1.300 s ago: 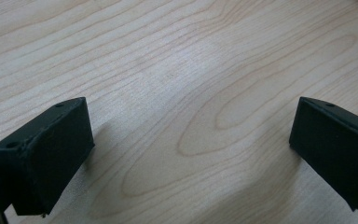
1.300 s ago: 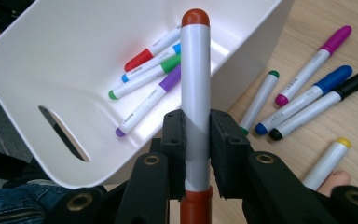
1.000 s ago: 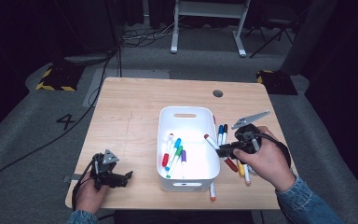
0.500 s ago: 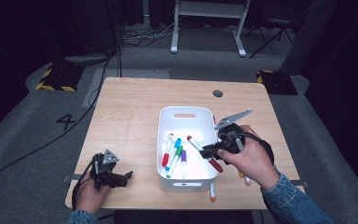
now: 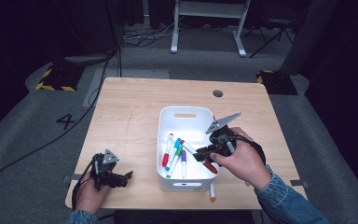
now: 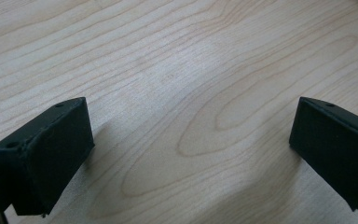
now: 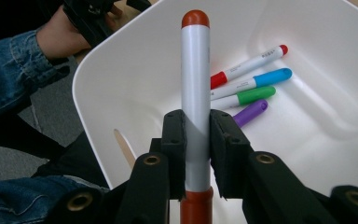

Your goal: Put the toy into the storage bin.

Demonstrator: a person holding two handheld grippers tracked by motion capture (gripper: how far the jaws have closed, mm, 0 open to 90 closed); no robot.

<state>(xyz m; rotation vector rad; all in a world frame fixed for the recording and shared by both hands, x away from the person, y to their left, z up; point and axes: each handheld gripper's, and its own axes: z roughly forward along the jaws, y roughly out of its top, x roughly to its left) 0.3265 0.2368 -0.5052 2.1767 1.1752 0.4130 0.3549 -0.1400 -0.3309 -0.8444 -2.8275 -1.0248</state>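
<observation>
The right gripper [image 7: 196, 140] is clenching a red-capped marker [image 7: 195, 93] over the white bin [image 5: 186, 114], where four markers [image 5: 176, 154] are already lying, while one orange marker [image 5: 212, 191] is waiting on the surface [image 5: 130, 116] and the left gripper [image 6: 191, 140] is resting released at the near left.

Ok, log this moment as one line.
right hand-held gripper: shut on red marker | over white bin | left hand-held gripper: open, on table

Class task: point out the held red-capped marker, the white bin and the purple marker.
red-capped marker [image 7: 195, 70], right gripper view, white barrel
white bin [image 5: 185, 115], high view, far rim by handle slot
purple marker [image 7: 251, 112], right gripper view, purple cap
</observation>
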